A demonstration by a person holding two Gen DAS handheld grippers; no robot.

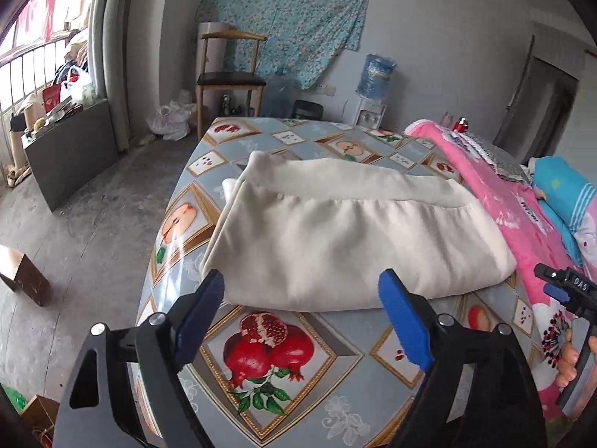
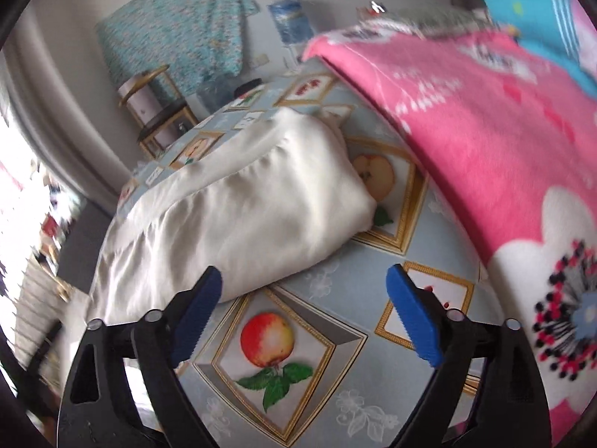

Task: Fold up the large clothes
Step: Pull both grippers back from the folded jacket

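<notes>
The left gripper (image 1: 302,285) is being held with jaws spread and nothing between them, just short of the near edge of the folded cream garment (image 1: 335,239), which is lying on the fruit-patterned tablecloth (image 1: 283,366). The right gripper (image 2: 304,283) is likewise being held wide and empty by the garment's near corner, and a pink blanket (image 2: 466,119) is lying to the right.

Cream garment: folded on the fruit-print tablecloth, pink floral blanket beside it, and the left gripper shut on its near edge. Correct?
Not quite. The left gripper is open and holds nothing, as the left wrist view shows. The cream garment does lie folded on the fruit-print tablecloth, beside the pink floral blanket.
</notes>
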